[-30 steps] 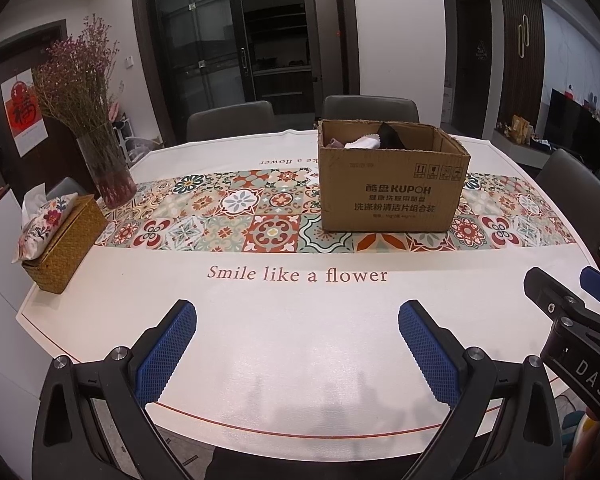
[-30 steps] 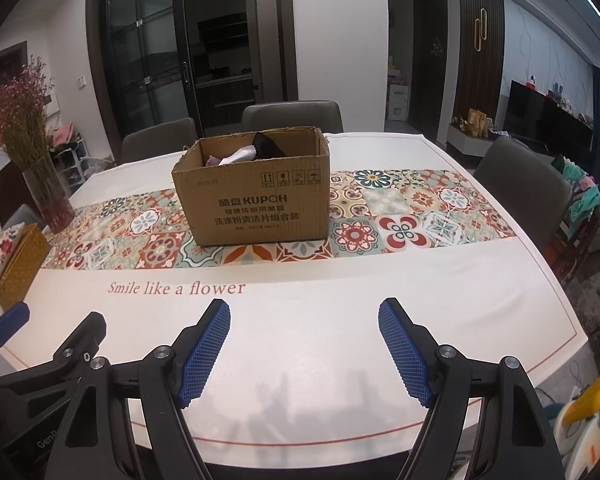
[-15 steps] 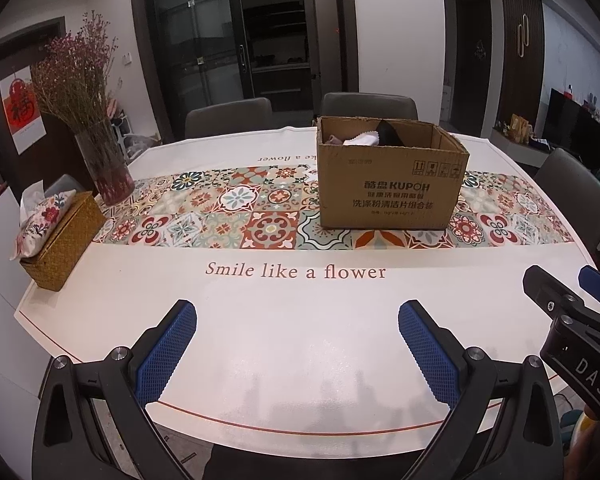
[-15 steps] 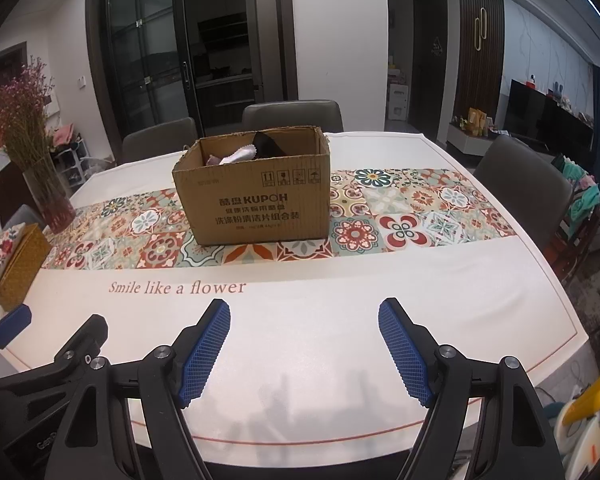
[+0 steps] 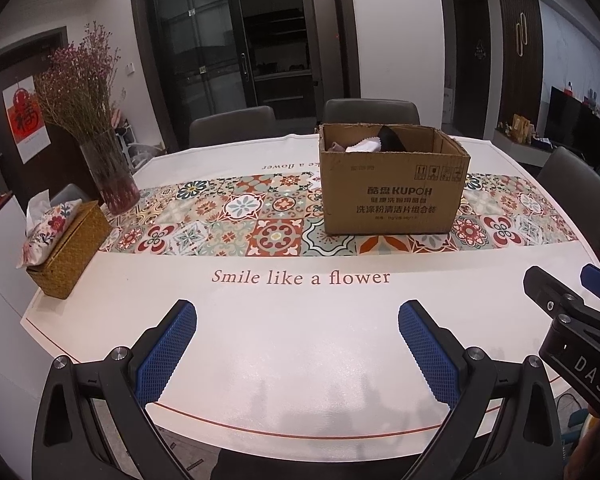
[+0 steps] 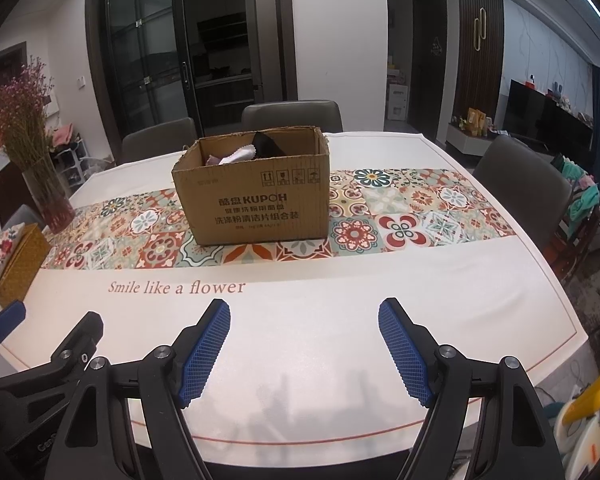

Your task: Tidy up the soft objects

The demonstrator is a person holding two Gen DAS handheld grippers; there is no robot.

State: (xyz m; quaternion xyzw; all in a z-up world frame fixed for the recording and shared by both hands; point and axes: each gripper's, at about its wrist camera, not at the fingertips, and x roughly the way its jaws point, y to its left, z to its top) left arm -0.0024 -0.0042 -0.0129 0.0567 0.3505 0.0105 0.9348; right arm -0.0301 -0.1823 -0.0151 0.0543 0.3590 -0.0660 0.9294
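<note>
Bare tabletop (image 5: 300,340) before box (image 5: 394,200)

A glass vase (image 5: 114,176) of dried pink flowers (image 5: 78,88) stands at the left end of the patterned table runner (image 5: 236,220), just beside a woven tissue box (image 5: 70,250) with a floral cover. Grey chairs (image 5: 370,112) line the far side of the white table (image 5: 300,344), and a dark television (image 6: 548,116) sits against the right wall.

A brown cardboard box (image 5: 394,194) is seen on a red, teal and cream tile-patterned runner (image 5: 236,220); blue cross-hatched pads (image 6: 204,354) are borne by black tongs (image 6: 304,354).
</note>
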